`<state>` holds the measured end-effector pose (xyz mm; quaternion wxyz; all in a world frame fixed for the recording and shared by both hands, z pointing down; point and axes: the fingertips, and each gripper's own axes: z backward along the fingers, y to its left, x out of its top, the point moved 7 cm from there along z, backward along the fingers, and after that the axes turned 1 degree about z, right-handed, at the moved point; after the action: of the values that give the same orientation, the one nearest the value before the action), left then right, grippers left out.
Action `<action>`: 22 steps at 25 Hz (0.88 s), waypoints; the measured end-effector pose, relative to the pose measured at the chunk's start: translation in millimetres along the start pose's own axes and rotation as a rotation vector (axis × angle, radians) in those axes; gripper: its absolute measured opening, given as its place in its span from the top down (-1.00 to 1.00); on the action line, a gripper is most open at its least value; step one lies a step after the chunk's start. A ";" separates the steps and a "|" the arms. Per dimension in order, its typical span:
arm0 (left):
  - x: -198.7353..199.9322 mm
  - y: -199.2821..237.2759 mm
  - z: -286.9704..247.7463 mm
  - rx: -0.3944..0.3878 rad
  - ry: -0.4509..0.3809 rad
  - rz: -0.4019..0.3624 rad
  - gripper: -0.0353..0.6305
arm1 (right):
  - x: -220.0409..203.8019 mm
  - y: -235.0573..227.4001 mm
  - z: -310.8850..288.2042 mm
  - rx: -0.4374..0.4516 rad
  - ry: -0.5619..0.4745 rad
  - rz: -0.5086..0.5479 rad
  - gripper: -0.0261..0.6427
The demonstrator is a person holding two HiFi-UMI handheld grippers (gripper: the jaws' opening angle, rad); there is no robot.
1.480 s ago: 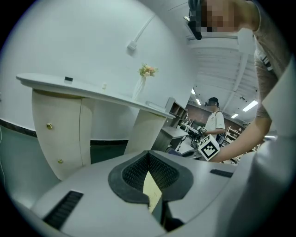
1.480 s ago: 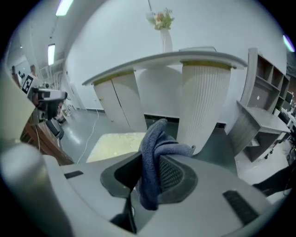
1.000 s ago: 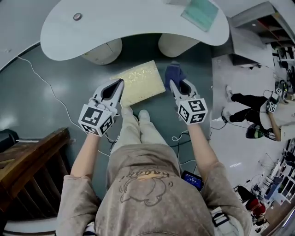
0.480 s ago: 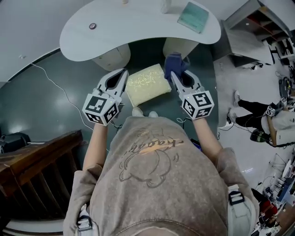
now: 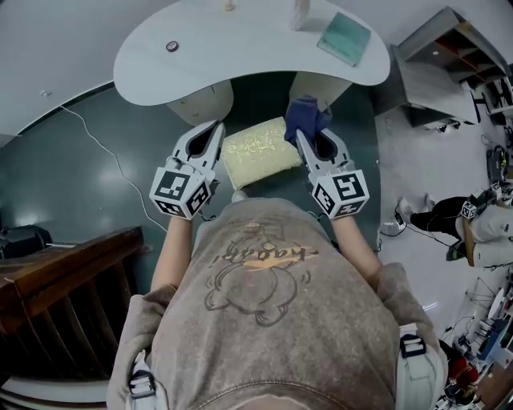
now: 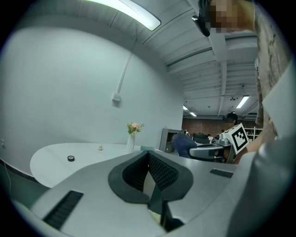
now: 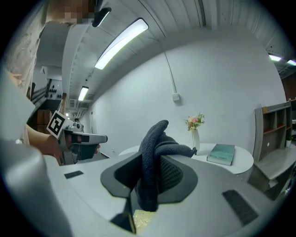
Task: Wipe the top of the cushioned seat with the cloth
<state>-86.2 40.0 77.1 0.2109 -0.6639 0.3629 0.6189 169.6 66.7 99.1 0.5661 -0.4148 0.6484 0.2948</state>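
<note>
The cushioned seat [image 5: 260, 152] is a pale yellow square pad below the white table, between my two grippers in the head view. My right gripper [image 5: 301, 141] hangs over its right edge, shut on a dark blue cloth [image 5: 304, 117] that bunches up out of the jaws. In the right gripper view the cloth [image 7: 159, 139] drapes over the closed jaws, and a sliver of the seat [image 7: 141, 217] shows beneath them. My left gripper [image 5: 212, 134] hovers at the seat's left edge, shut and holding nothing. Its pads [image 6: 159, 171] meet in the left gripper view.
A curved white table [image 5: 240, 56] stands just beyond the seat on two round legs, carrying a teal book [image 5: 345, 38], a vase [image 5: 300, 12] and a small round object [image 5: 172, 46]. Dark wooden furniture [image 5: 56, 304] stands at lower left. A cable [image 5: 96, 148] crosses the floor.
The person has moved forward toward the table, so the torso now hides the legs. Both grippers have closed in alongside the seat. The cloth stays gripped.
</note>
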 end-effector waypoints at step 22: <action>-37.6 6.0 7.9 0.072 0.019 0.098 0.84 | -27.7 2.3 5.2 0.055 0.033 -0.049 0.63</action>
<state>-94.8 50.2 113.6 0.2006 -0.6432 0.4189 0.6087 170.5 77.8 125.0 0.5736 -0.4197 0.6551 0.2561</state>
